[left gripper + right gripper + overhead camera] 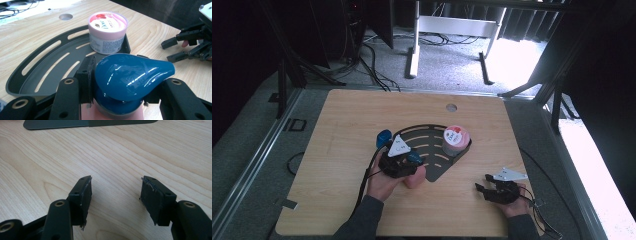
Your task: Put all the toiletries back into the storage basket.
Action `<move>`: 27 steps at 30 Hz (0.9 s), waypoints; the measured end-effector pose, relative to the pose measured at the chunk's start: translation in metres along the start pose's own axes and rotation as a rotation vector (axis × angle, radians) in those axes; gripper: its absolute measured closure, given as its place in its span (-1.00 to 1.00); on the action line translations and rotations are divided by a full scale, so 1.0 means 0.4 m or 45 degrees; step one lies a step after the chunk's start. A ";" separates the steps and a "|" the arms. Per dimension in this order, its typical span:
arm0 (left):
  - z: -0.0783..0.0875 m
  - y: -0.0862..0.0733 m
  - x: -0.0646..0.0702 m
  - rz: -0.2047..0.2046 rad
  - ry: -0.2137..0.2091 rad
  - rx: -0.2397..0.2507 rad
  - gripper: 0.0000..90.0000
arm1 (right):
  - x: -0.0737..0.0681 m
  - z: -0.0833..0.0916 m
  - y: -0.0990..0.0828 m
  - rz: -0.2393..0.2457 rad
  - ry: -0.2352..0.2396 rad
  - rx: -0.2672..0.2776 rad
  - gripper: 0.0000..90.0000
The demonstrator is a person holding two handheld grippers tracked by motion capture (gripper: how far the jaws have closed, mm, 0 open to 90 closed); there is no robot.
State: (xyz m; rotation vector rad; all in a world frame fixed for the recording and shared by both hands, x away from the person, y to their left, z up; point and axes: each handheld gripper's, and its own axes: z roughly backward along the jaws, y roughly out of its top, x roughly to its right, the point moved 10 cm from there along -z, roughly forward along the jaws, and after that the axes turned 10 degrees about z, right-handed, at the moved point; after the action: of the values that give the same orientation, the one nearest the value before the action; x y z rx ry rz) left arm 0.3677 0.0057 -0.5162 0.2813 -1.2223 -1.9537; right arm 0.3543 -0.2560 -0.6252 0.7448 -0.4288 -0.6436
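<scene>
The left gripper (117, 100) clamps a pink bottle (117, 115) just under its blue cap (132, 75), at the near edge of the dark tray (30, 82). A pink tub (107, 32) stands in the tray's far corner, beyond the bottle. The right gripper (116, 195) hovers open over bare table (125, 152), well apart.

I see a light wood tabletop (352, 125); a dark slotted tray (432, 145) lies near its middle, beside it a pink bottle (414, 179)

Blown-out daylight glare at right, dim surroundings, soft focus.
</scene>
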 end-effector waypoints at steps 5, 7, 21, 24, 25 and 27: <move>-0.006 0.009 0.008 -0.001 -0.014 0.002 0.18 | 0.000 0.000 0.000 0.000 0.000 0.000 -0.07; -0.008 0.012 0.009 -0.003 -0.012 0.001 0.18 | 0.000 0.000 0.000 -0.001 0.001 0.000 -0.08; -0.034 0.040 0.016 0.008 -0.018 0.008 0.18 | 0.000 0.000 0.000 0.001 0.002 0.000 -0.08; -0.042 0.048 0.018 0.004 -0.014 0.009 0.18 | 0.000 0.000 0.000 0.001 0.002 -0.001 -0.08; -0.043 0.050 0.017 0.001 -0.014 0.008 0.18 | 0.000 0.000 0.000 0.002 0.002 -0.001 -0.08; -0.047 0.056 0.017 0.000 -0.014 0.009 0.18 | 0.000 0.000 0.000 0.002 0.002 -0.001 -0.08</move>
State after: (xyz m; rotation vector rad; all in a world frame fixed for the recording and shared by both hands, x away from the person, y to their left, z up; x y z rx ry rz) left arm 0.3850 -0.0163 -0.5056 0.2739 -1.2365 -1.9538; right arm 0.3542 -0.2560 -0.6252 0.7442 -0.4276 -0.6416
